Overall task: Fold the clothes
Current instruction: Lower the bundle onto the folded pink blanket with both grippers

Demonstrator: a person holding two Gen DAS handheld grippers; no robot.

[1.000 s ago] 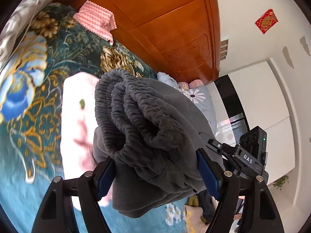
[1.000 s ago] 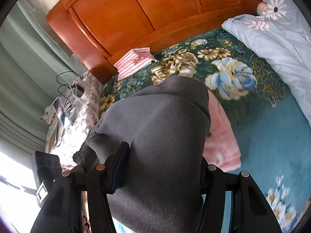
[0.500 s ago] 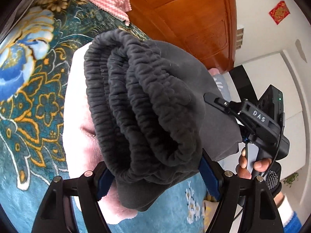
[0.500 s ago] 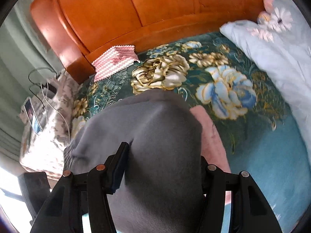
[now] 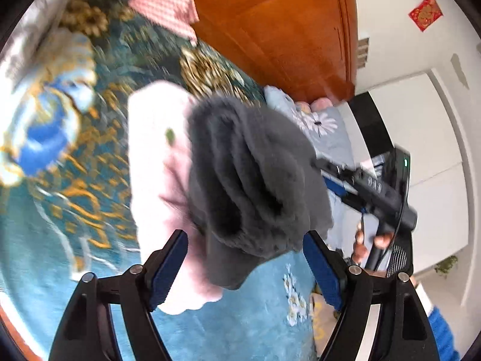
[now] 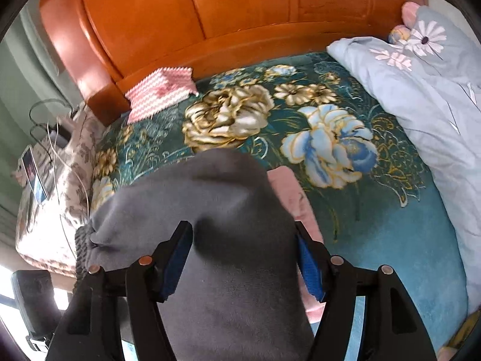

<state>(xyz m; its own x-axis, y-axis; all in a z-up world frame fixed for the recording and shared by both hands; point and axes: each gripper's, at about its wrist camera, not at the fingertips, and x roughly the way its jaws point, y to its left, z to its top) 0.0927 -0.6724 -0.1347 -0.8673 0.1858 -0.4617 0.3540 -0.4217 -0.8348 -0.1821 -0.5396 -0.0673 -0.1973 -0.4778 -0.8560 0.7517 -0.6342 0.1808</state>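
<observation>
A folded dark grey garment (image 5: 252, 180) with a ribbed waistband lies on a folded pink garment (image 5: 153, 156) on the floral bedspread. My left gripper (image 5: 245, 266) is open, its blue pads apart and clear of the grey bundle just ahead. The view is motion-blurred. In the right wrist view the grey garment (image 6: 216, 225) fills the space between the fingers of my right gripper (image 6: 245, 263), whose blue pads press its sides. The pink garment (image 6: 296, 201) shows beside it. The right gripper's body (image 5: 369, 189) also shows in the left wrist view.
A teal floral bedspread (image 6: 345, 138) covers the bed. A pink-and-white zigzag cloth (image 6: 159, 93) lies by the wooden headboard (image 6: 240, 15). A light blue quilt (image 6: 421, 96) is bunched at the right. A phone and cables (image 6: 36, 174) sit at the left.
My left gripper has let go of the grey garment and pulled back from it. The grey bundle now rests lower on the pink garment. The right gripper still holds its side.
</observation>
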